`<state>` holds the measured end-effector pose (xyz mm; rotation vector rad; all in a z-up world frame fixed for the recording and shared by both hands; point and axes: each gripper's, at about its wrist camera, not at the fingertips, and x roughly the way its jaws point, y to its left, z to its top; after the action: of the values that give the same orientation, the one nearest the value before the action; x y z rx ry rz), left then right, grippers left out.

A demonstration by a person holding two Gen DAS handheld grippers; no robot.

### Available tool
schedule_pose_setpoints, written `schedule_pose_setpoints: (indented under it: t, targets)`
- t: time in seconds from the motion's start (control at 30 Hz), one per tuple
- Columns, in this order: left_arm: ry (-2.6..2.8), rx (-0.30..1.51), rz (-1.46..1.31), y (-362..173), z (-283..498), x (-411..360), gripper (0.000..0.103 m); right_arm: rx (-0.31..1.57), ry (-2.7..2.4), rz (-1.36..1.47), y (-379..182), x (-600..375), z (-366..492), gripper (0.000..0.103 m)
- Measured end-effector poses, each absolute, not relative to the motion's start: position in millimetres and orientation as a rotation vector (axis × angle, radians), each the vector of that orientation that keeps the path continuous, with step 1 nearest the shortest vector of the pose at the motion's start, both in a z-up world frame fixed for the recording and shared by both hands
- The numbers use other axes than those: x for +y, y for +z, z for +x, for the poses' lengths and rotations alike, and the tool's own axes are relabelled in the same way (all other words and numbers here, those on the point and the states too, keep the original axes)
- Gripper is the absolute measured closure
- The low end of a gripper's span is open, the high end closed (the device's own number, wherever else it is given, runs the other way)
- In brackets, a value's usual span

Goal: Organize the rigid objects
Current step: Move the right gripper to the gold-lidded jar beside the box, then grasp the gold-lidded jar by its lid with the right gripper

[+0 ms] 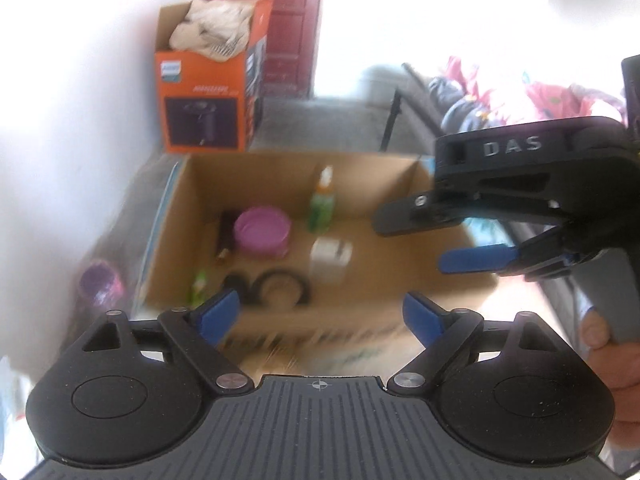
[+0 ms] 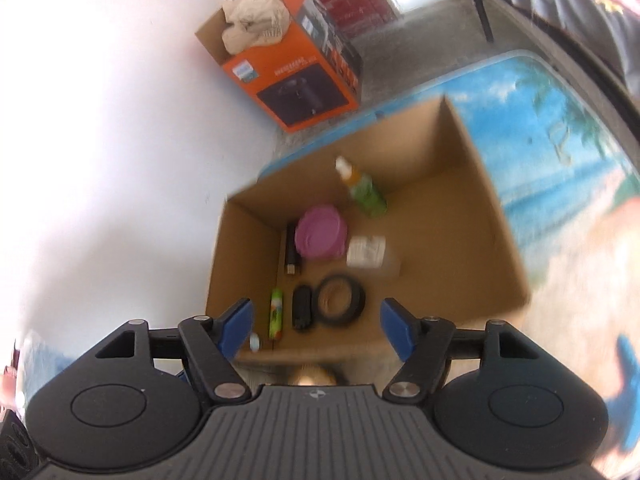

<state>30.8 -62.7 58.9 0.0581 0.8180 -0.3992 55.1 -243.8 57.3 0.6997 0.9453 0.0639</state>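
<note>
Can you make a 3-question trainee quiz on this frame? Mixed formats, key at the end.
1. True or false: the left gripper is shut on an item.
2. Multiple choice: in the right wrist view, what stands upright by the far wall of the cardboard box? A) the green spray bottle B) a mug C) a book
3. Fill in: the black tape roll lies on the box floor next to a small ____ object.

Key: 1 false, both grippers are open and empty, the right gripper too. 2 A. 3 black.
</note>
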Motion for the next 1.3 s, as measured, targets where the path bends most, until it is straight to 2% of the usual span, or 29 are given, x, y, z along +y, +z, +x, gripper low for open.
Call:
schedule_pose_setpoints:
  t: [0.17, 0.23, 0.27, 0.33, 0.43, 0.67, 1.3]
  targets:
    - [-0.384, 0.919, 0.124, 14, 28, -49, 0.013, 1.033, 0.072, 0.692, 23, -217, 52, 0.030]
    - [-0.393, 0.957, 0.157, -9, 32, -50, 0.018, 1.061, 0.079, 0.672, 7, -208, 56, 0.031]
    - [-0.401, 0.965, 0.168, -19, 34, -51, 0.019, 1.081, 0.079, 0.665, -2, -204, 59, 0.033]
    - [-0.419, 0.978, 0.194, -35, 38, -53, 0.027, 1.110, 0.089, 0.684, -19, -198, 65, 0.039]
    - [-0.446, 0.972, 0.198, -47, 45, -57, 0.030, 1.124, 0.109, 0.716, -36, -194, 75, 0.045]
    - [-0.471, 0.945, 0.199, -51, 52, -60, 0.034, 1.169, 0.168, 0.723, -57, -177, 88, 0.053]
    - [-0.666, 0.954, 0.221, -43, 6, -109, 0.035, 1.213, 0.029, 0.781, -52, -242, 22, 0.053]
